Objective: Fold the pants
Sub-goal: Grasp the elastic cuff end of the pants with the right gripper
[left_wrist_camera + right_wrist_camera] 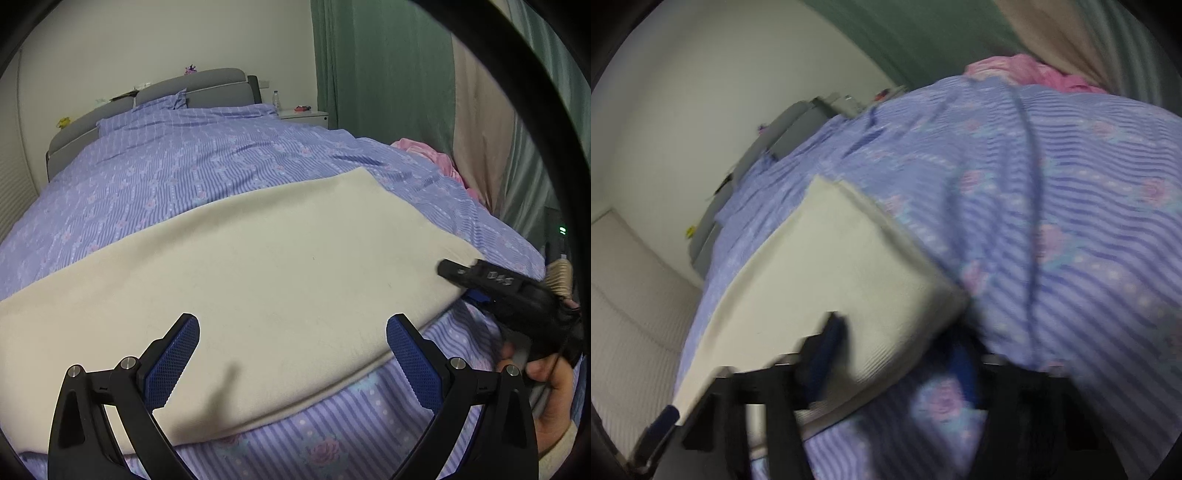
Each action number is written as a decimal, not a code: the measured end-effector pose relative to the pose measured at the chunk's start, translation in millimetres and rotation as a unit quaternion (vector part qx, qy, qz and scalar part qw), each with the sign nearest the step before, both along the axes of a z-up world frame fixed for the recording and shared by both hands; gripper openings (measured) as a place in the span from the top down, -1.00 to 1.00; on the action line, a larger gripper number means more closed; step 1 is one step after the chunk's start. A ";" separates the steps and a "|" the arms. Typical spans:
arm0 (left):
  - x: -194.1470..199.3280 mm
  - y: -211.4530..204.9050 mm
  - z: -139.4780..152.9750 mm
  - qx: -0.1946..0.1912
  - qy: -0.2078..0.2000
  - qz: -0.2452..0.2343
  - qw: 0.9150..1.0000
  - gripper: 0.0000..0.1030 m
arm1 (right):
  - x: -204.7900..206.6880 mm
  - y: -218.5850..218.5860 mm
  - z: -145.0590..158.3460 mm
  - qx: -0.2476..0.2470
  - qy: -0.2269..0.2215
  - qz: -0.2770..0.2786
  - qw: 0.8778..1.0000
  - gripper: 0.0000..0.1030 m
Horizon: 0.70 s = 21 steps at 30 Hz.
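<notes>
The cream pants [258, 273] lie flat across the near part of the bed, folded into a long band. My left gripper [293, 332] is open, with its blue pads spread above the near edge of the pants, holding nothing. My right gripper [458, 280] shows in the left wrist view at the right end of the pants, one finger over the cloth and one under it. In the blurred right wrist view the pants [827, 280] run away to the left, and the right gripper [897, 347] straddles their near corner with its jaws apart.
The bed has a purple striped floral cover [221, 158]. A pink cloth [428, 151] lies at its far right edge. A grey headboard [207, 85], a white nightstand [306, 116] with a bottle, and green curtains [388, 74] stand behind.
</notes>
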State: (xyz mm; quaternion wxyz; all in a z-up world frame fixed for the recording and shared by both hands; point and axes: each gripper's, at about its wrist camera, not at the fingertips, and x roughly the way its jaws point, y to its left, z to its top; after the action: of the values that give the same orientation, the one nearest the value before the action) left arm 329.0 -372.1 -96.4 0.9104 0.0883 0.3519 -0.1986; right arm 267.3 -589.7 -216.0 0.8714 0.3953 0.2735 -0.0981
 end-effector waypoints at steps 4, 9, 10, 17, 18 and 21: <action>5.4 -1.4 4.4 -0.003 0.001 0.006 1.000 -1.00 | 1.2 -12.7 0.0 0.045 -0.002 0.008 0.999 0.62; 7.5 -1.1 7.2 0.005 0.001 0.002 1.000 -1.00 | 0.2 27.9 56.5 -0.143 0.020 -0.018 0.989 0.72; 9.1 -0.6 4.2 0.014 -0.001 0.007 1.000 -1.00 | 9.7 29.0 51.8 -0.148 0.047 -0.017 0.988 0.72; 17.7 17.7 -15.3 0.028 0.023 0.034 0.999 -0.98 | 12.7 23.1 32.6 -0.124 0.084 -0.012 0.989 0.72; 15.9 23.0 -14.7 0.024 0.023 0.032 0.999 -0.98 | 11.9 26.6 37.3 -0.138 0.089 -0.012 0.986 0.72; 8.6 38.5 -10.4 0.019 0.009 0.025 0.999 -0.84 | -1.9 37.2 68.5 -0.170 0.056 -0.015 0.984 0.72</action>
State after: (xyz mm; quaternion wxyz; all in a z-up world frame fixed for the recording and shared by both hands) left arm 337.6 -333.6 -106.8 0.9102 0.0955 0.3656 -0.1699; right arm 265.4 -552.5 -147.5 0.9078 0.2389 0.2953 -0.1779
